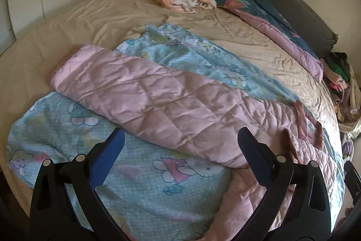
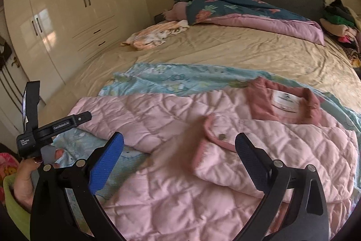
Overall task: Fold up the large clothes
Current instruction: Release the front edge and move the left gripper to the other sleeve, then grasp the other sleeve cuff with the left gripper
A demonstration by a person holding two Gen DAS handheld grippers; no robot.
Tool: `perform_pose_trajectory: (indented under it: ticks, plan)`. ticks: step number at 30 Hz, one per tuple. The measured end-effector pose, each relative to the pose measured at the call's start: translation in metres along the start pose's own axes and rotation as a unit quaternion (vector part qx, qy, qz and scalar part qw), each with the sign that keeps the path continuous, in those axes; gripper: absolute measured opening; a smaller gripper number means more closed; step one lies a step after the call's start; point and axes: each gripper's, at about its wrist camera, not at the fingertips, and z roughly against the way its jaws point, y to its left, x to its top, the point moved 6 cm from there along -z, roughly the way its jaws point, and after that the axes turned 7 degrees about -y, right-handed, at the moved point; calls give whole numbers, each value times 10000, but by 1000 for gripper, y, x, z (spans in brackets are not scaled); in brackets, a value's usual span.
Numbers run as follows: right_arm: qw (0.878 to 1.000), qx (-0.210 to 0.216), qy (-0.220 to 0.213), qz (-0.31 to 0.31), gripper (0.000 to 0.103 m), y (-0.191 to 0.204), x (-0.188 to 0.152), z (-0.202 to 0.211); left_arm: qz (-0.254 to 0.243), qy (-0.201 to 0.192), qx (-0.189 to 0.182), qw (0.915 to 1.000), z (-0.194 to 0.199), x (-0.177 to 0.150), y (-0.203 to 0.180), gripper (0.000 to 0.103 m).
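- Left tongs [image 1: 180,143] & right tongs [image 2: 179,146]: both wide open, nothing held.
- Pink quilted jacket [image 2: 203,173]: lay ahead of/under both tongs, on blue cartoon blanket [image 1: 140,184]; sleeve [image 1: 144,92] stretched beyond left tongs.
- Risk: slick padding likely slips; blanket may get pinched too.
- Room: bed [image 2: 248,55] open beyond the tongs.

Blurred jacket flap [image 2: 178,146]; collar label [image 2: 284,102] unreadable

Pink quilted jacket [image 2: 203,173] spread on cartoon-print blue sheet [image 1: 146,184] atop tan-covered bed [image 2: 248,55]; floral dark duvet [image 2: 237,8] behind, cream wardrobe [image 2: 67,3] left
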Motion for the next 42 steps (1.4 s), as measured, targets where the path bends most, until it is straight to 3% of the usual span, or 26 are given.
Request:
perform_pose_trajectory:
  ticks: [9, 26, 34, 42]
  plan:
    - [9986, 387, 280, 229, 98, 52, -7, -37, 310, 34, 369, 9988, -11, 9, 41, 94]
    - [9935, 628, 638, 703, 98, 116, -9, -96, 1029, 335, 893, 9901, -58, 7, 119, 94]
    - [9930, 637, 690, 723, 98, 121, -9, -113, 1666, 380, 946, 9807, -90, 7, 153, 94]
    - [9944, 460, 793, 519, 98, 94, -20, -118, 2416, -78, 839, 9667, -104, 16, 188, 94]
